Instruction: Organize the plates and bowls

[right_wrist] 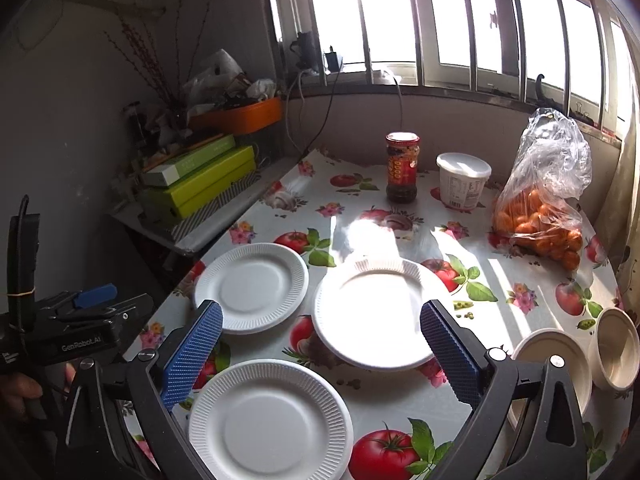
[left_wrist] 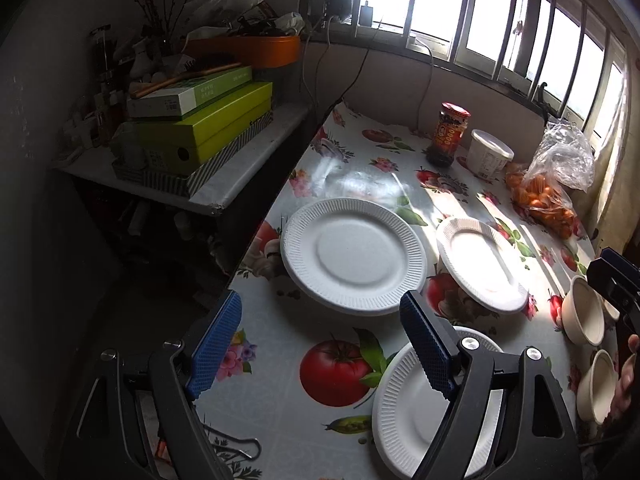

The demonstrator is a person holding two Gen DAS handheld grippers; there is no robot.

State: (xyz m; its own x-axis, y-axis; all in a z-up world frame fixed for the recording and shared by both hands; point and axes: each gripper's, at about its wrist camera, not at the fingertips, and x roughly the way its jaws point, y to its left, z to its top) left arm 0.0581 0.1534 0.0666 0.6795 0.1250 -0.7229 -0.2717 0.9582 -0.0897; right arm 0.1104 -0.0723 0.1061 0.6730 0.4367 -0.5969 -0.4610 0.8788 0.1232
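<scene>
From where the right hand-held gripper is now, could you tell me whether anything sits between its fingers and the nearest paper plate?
Nothing visible does. The right hand-held gripper is open above the tablecloth, and the nearest paper plate lies just below and ahead of its fingers with only bare tablecloth around it. The two bowls sit off to the right.

You had three white ribbed paper plates (right_wrist: 251, 287) (right_wrist: 370, 315) (right_wrist: 270, 420) lying flat and apart on the table (right_wrist: 400, 400), and two cream bowls (right_wrist: 554, 364) (right_wrist: 618, 346) upright, side by side, at right.

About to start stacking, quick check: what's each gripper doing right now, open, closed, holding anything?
Left gripper: open, holding nothing, above the table near the paper plates.
Right gripper: open, holding nothing, also over the plates.
</scene>
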